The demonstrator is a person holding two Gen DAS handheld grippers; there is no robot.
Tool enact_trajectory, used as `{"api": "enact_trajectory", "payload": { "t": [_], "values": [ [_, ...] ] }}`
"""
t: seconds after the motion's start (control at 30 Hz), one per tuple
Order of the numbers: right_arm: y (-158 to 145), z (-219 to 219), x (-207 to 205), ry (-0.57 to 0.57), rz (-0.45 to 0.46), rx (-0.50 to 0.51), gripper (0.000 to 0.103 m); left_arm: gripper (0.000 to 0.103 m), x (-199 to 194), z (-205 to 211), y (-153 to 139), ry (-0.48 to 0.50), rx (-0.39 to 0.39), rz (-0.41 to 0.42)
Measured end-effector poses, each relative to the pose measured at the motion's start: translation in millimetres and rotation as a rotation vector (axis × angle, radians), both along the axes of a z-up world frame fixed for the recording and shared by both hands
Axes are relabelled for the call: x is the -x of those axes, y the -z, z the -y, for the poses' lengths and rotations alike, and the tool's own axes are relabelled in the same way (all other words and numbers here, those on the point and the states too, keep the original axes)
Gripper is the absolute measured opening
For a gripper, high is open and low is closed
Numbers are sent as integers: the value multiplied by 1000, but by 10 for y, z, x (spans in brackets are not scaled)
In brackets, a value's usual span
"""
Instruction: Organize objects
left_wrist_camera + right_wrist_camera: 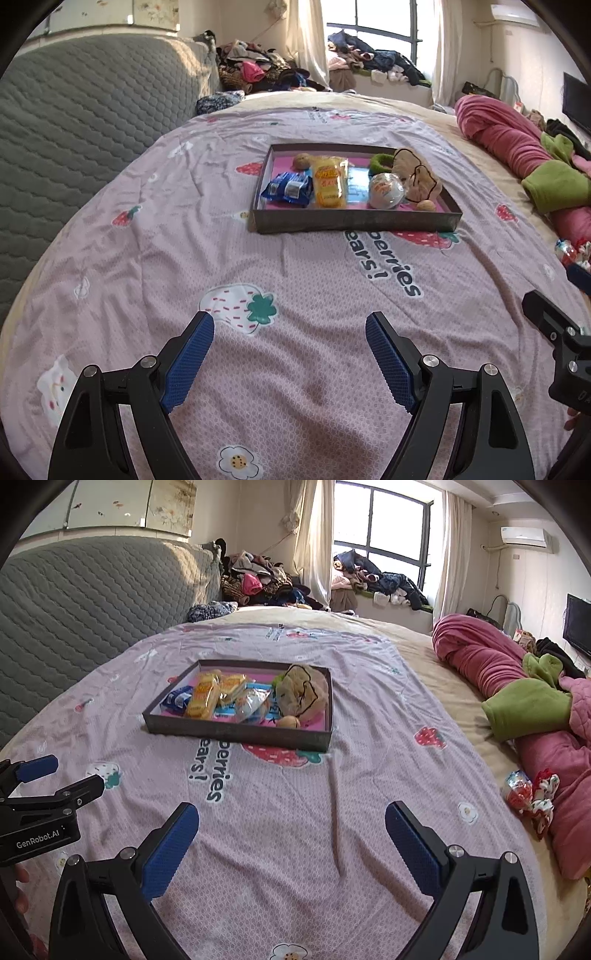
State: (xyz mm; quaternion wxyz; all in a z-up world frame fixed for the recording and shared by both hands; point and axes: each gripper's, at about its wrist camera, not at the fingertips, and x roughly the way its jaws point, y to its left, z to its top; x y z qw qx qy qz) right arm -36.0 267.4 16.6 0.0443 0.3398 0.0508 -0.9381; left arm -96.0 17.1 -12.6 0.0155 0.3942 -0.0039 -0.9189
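Both grippers idle, nothing held. Left gripper (290,325) spread wide over the pink strawberry-print bedsheet (258,258), blue pads empty. Right gripper (291,814) also spread wide, empty, hovering over the near part of the bed. Each one shows at the side of the other's view, so they hang side by side, apart.

Task things mostly gathered already in the shallow dark rectangular cardboard tray (354,221), sitting mid-bed on the sheet toward the far end, its near wall facing the grippers. Inside: blue foil snack packets (288,188) at the left end, yellow wrapped cakes (330,181) next, a round clear-wrapped white snack (386,190), a tan plush toy (415,173) with a green ring (380,162) behind it at the right end, and two small brown nut-like balls, one at the back and one at the front right. Likely grouped there so loose things stay in one carrier.

Still out: a red-and-white crinkly wrapped item (517,792) and a red-patterned white fabric piece (543,801) at the right edge of the bed, touching the rolled pink quilt (491,664). Judgement: that is the remainder, right gripper nearest.

Room: wide flat sheet between grippers and tray, no obstacles. Right side crowded by quilt and green fleece (528,705); left side bounded by grey quilted headboard (74,122). Tray is packed, with little free floor.
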Motion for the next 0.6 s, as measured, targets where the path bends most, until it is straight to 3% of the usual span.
{"api": "enact_trajectory", "payload": {
  "t": [0.6],
  "values": [
    [204,-24,15,7,25,17,102,85,25,-13,172,22,31,10]
  ]
}}
